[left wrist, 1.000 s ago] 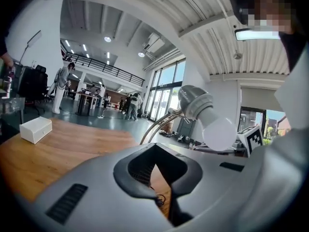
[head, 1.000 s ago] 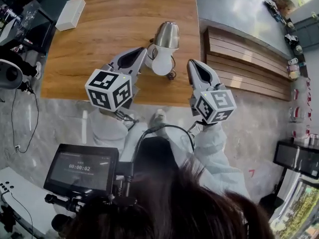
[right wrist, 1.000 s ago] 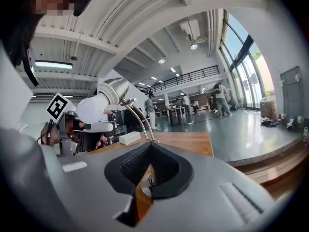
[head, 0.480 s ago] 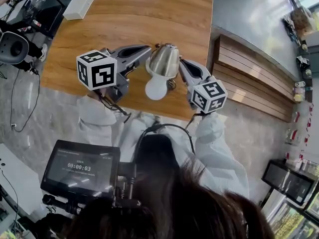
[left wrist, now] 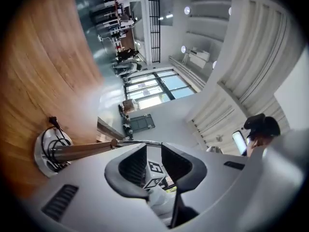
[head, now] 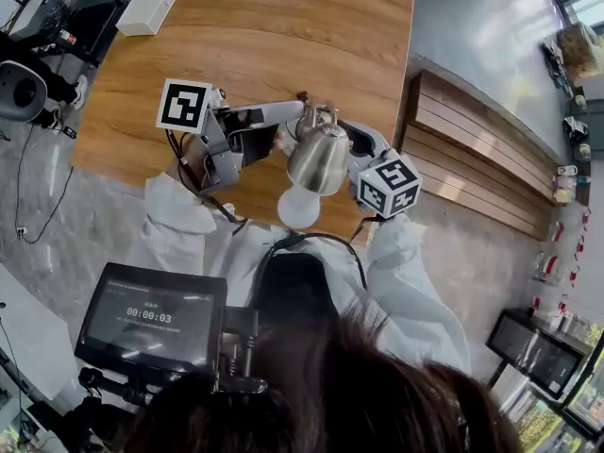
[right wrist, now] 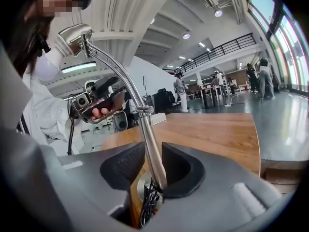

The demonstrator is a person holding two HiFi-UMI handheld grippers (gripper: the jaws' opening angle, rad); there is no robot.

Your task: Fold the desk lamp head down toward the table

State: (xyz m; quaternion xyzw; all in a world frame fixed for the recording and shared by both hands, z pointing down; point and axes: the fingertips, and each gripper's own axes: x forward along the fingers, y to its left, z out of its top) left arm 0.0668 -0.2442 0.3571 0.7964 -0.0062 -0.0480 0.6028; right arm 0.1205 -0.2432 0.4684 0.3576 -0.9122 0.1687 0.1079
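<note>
Right now the lamp head (head: 319, 159) hangs well above the wooden table (head: 245, 45), with its bulb (head: 296, 206) towards me, not yet folded down. My right claw (right wrist: 153, 164) has just been opening. The polished stem (right wrist: 147, 139) stands between its jaws, leaning on one pad, unclamped. My left claw (left wrist: 153, 151) has likewise been opening, empty, and the thin upper rod (left wrist: 137, 142) lies across just beyond its tips. The chrome looks stiff but slippery and the bulb fragile, so I'd grip rod and stem, never glass.
</note>
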